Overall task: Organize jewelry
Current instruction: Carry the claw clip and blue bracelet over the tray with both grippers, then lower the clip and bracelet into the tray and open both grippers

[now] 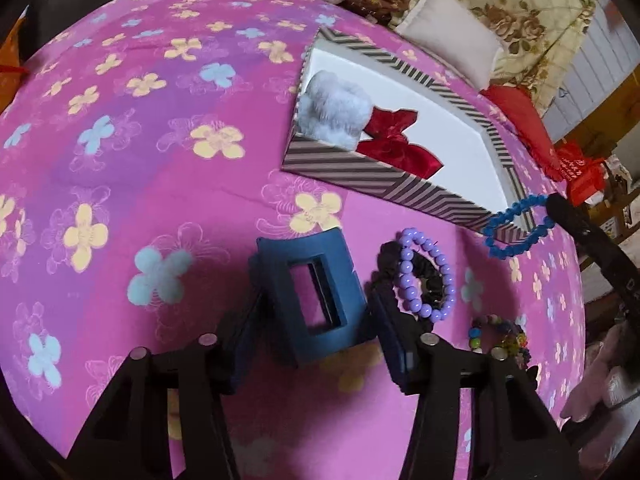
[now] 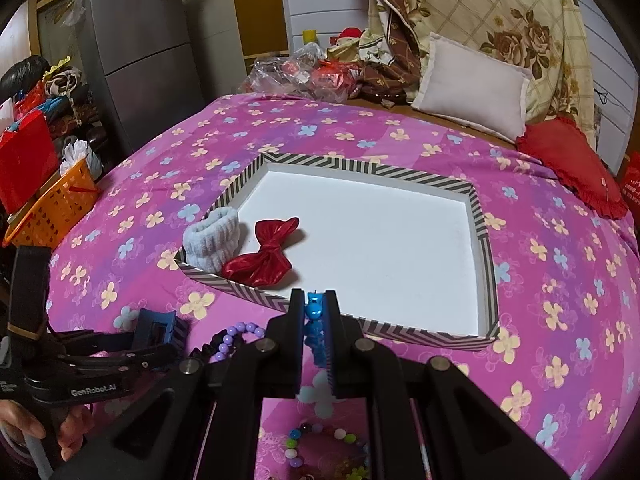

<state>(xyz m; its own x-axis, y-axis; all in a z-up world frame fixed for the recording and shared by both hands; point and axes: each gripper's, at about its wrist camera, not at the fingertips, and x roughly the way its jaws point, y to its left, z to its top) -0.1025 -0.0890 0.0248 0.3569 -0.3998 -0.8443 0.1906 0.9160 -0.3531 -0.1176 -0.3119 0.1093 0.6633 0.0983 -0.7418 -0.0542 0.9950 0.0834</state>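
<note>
Left wrist view looks down on a pink flowered bedspread [image 1: 140, 128] where the left gripper [image 1: 316, 316] has its jaws spread on either side of a dark blue hair claw [image 1: 316, 292]. The claw sits between the pads, but I cannot tell whether they press on it yet; it seems to rest on the cloth, so I judge this to be the moment of reaching for it. Just beside it lie a purple bead bracelet [image 1: 428, 276] on top of a black scrunchie [image 1: 432, 280], and nearer the camera a multicoloured bead bracelet [image 1: 500, 340].

The right gripper [image 2: 316, 316], seen from its own camera, has its jaws pressed together on a bright blue ring-shaped hair tie [image 2: 316, 328], which hangs from the tips close to the near corner of the box. In the left view the same blue tie [image 1: 516, 228] shows dangling over that corner.

The striped box [image 2: 480, 216], shallow with a white floor, holds two things at its left end: a pale fluffy band [image 2: 212, 240] tucked in the corner and a red satin bow [image 2: 264, 256] touching it. The rest of the floor is bare.

The step in hand looks like moving loose pieces into the box. Next, the right gripper needs to carry the tie over the rim and let go, while the left must close on the claw's body firmly enough to lift it.
</note>
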